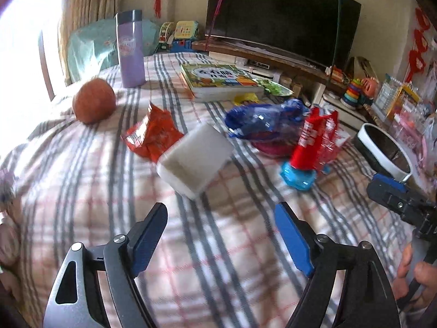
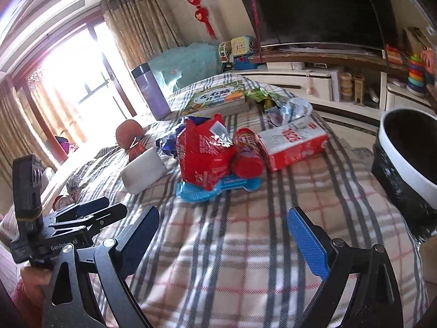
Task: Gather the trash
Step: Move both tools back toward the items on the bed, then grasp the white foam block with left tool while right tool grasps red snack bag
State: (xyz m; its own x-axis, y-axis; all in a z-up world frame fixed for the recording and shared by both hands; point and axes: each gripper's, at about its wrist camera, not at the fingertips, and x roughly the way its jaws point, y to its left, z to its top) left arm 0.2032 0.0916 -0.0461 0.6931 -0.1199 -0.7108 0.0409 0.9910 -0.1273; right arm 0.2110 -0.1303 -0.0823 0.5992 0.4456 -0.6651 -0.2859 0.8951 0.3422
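Note:
Wrappers lie on the plaid-covered table. A crumpled orange-red wrapper, a blue plastic bag and a red snack bag on a light blue wrapper show in the left wrist view. The right wrist view shows the red snack bag, a red tube pack, a red-white carton and a silver wrapper. A white-rimmed bin with a black liner stands at the right. My left gripper is open and empty, short of a white block. My right gripper is open and empty.
A purple bottle, an orange ball and a stack of children's books stand at the table's far side. A TV on a low cabinet and toys are behind. The bin also shows in the left wrist view.

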